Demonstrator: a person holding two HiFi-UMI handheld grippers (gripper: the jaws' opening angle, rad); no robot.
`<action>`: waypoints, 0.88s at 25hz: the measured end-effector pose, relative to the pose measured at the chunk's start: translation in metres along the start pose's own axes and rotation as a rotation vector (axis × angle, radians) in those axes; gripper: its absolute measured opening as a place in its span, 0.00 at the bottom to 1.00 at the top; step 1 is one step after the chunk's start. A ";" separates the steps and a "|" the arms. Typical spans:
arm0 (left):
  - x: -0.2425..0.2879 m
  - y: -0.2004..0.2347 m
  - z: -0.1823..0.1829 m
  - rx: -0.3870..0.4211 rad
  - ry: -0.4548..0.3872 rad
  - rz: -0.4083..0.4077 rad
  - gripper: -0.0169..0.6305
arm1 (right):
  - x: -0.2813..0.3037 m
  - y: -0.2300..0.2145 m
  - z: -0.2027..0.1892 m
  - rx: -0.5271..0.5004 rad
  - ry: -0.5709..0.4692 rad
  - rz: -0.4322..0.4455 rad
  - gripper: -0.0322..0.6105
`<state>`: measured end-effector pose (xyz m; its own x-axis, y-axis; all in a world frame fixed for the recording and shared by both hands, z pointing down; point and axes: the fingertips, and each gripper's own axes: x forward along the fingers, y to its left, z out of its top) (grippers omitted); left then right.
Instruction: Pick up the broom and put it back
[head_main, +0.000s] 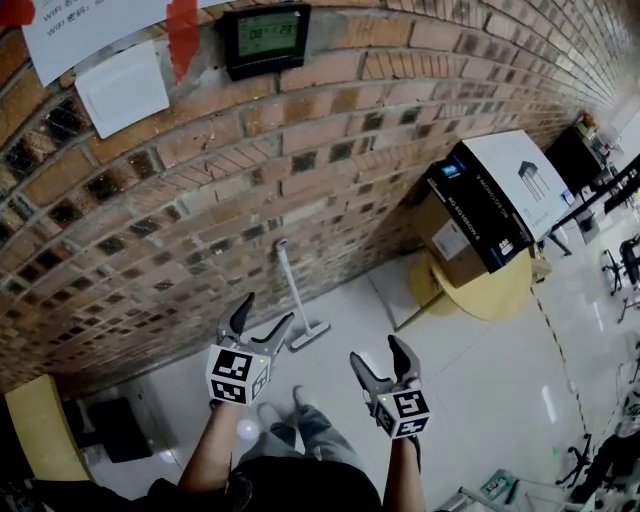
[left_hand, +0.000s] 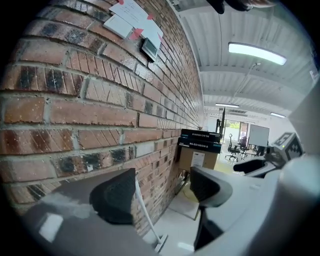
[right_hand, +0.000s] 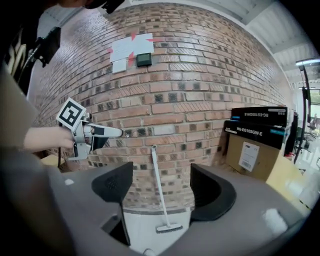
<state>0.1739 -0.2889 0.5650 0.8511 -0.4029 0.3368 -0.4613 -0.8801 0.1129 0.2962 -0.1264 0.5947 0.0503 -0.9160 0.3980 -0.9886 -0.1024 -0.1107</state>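
The broom (head_main: 292, 295) stood off at twelve o'clock from both claws, its brush head on the pale floor (head_main: 470, 390) and its white handle rising nearly upright, the tip leaning on the brick wall (head_main: 330, 130) and tilted a touch toward eleven. My left claw (head_main: 268, 308) was spread with nothing between its jaws. From its own camera the handle showed just inside the left jaw, beyond the tips and not touching. My right claw (head_main: 375, 348) was also spread and empty, with the broom framed squarely in its gap but farther off. I judged the left to be the nearer of the two, so the reach would run straight ahead and slightly down toward the handle's middle. Stacked boxes (head_main: 480, 200) sat well apart at two o'clock, and a small wall display (head_main: 265, 38) hung high at twelve. Nothing lay between the claws and the broom. Only the wall close behind the handle would crowd the far jaw.
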 end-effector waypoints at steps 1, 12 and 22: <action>0.005 -0.001 -0.003 -0.003 0.004 -0.005 0.56 | -0.010 -0.008 -0.009 0.002 0.011 -0.018 0.62; 0.043 -0.004 -0.025 0.005 0.046 -0.038 0.56 | -0.083 -0.057 -0.079 0.042 0.147 -0.162 0.62; 0.023 0.021 -0.038 -0.047 0.052 0.038 0.54 | 0.038 -0.036 -0.107 0.053 0.198 -0.026 0.58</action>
<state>0.1743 -0.3072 0.6111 0.8190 -0.4210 0.3898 -0.5053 -0.8511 0.1426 0.3187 -0.1157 0.7115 0.0413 -0.8193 0.5719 -0.9781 -0.1500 -0.1442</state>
